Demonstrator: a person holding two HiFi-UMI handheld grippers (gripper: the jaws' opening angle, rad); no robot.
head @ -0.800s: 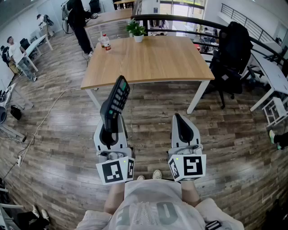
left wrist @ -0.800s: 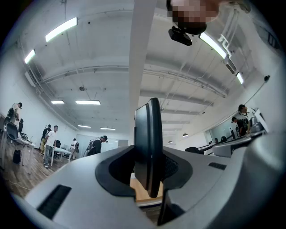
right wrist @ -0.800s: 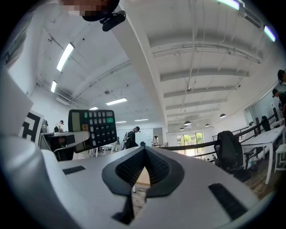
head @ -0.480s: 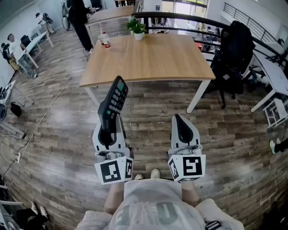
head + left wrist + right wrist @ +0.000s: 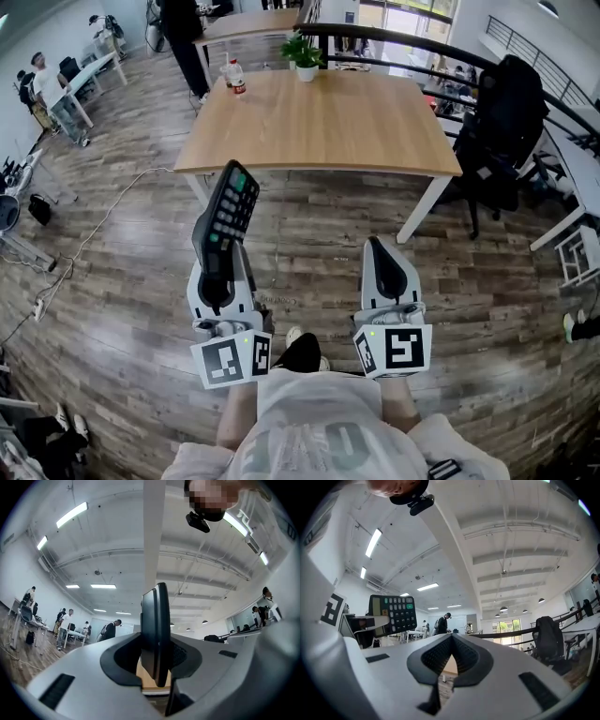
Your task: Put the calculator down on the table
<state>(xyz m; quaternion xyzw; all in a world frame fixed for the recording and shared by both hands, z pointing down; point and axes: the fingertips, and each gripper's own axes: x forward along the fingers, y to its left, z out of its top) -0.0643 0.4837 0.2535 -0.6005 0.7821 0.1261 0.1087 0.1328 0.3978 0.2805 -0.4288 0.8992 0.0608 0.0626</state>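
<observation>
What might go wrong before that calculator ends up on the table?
1. The left gripper clamps the calculator only by its lower end. Most of it sticks out past the jaws, so it may pivot or slip out.
2. The table lies across open wooden floor; a drop there would be a hard landing.
3. It is held on edge, keys facing sideways. Released like that, it would likely tip over and clatter.

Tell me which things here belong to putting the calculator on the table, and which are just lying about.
Job in hand: black push-button calculator, clamped in the left gripper; light wooden table with white legs.

Lying about: green potted plant, red-labelled plastic bottle, black office chair.
</observation>
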